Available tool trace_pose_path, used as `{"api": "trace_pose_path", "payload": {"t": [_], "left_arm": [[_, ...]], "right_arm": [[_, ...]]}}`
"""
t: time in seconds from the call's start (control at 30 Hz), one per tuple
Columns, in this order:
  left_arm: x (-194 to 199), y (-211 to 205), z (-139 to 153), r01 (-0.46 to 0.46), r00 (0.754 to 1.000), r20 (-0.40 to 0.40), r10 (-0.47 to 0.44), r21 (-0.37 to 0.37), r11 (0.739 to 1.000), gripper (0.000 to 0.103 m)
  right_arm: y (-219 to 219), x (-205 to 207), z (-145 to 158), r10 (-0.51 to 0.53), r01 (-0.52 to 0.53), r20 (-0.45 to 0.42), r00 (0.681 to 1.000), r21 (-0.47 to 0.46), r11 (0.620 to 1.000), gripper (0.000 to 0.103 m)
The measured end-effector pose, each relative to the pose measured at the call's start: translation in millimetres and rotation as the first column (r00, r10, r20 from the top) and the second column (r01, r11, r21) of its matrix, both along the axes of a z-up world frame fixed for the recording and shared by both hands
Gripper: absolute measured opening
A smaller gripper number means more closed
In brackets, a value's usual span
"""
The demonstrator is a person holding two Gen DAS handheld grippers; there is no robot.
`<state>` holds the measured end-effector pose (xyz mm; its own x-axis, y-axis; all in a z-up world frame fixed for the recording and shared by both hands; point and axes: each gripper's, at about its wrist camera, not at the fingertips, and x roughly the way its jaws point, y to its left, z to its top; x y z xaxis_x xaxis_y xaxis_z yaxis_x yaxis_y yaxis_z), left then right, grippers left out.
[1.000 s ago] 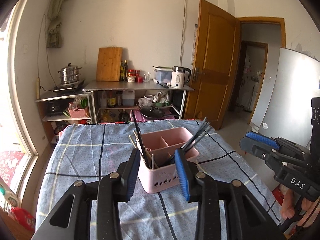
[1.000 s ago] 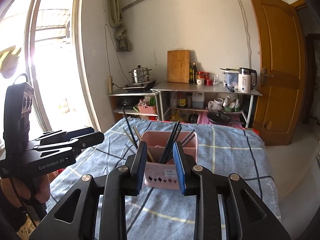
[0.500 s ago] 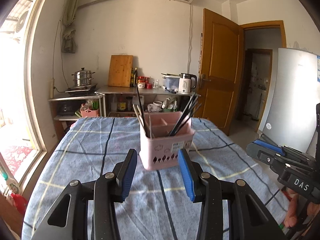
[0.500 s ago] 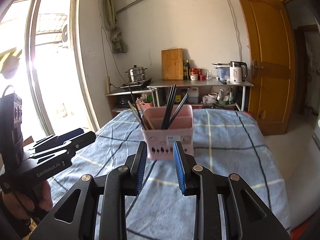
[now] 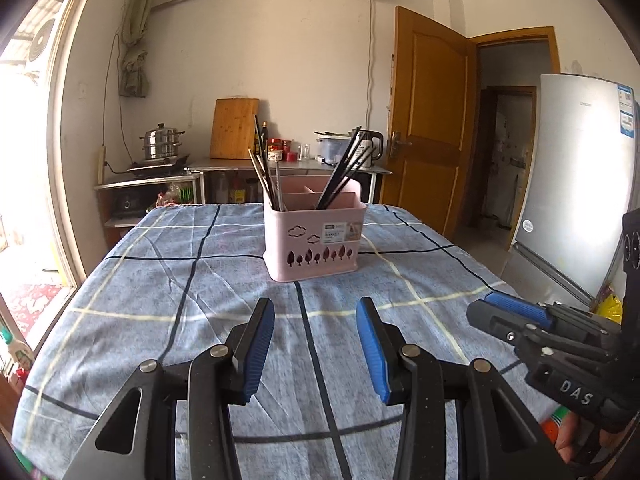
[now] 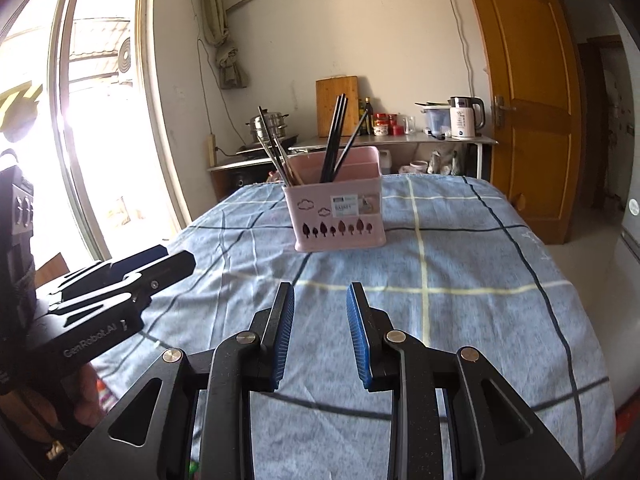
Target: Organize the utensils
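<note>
**Inspector:** Report the left hand-held gripper.

**Operator:** I have the left hand-held gripper [image 5: 316, 344] low over the near end of the table [image 5: 132, 320], which is covered by a blue checked cloth. Its jaws have just been opening a little and now stand apart, with nothing between the blue pads. Only cloth shows in the gap.

**Inspector:** And the right one?

**Operator:** My right hand-held gripper [image 6: 320, 332] is also over the near part of the table, jaws parted somewhat narrower than the left, and empty. In the left wrist view I see it at the right edge [image 5: 516, 320], with fingers of the hand under its body.

**Inspector:** Where is the item under task?

**Operator:** The pink utensil holder [image 5: 314, 236] stands upright on the cloth, ahead of both grippers and well apart from them, about mid-table. It has inner dividers, a label, and a row of tree-shaped cutouts on its front wall.

**Inspector:** Contents?

**Operator:** Black chopsticks [image 5: 344, 172] lean out to the right from the right compartment. In the left compartment I see a mixed bundle [image 5: 266, 178] of dark, wooden and metal sticks leaning left. I cannot tell the count in either.

**Inspector:** Contact with anything?

**Operator:** None. Neither gripper touches the holder or the sticks.
</note>
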<state>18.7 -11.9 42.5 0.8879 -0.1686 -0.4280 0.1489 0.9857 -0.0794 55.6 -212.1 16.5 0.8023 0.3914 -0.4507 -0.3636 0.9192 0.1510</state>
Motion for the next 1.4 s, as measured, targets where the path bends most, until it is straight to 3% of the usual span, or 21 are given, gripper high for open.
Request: {"api": "trace_pose_path", "payload": {"t": [0.37,1.4], "left_arm": [[-5,4,-22,-0.017,0.999,-0.044,0.016,-0.03,0.999,0.042],[-12,7,-24,-0.018,0.999,-0.051,0.017,-0.028,0.999,0.042]], "right_arm": [[1,-9,-10,-0.007,0.007,0.0,1.0,-0.027,1.0,0.028],[1,-13,-8,-0.023,0.023,0.003,1.0,-0.036,0.999,0.028]]}}
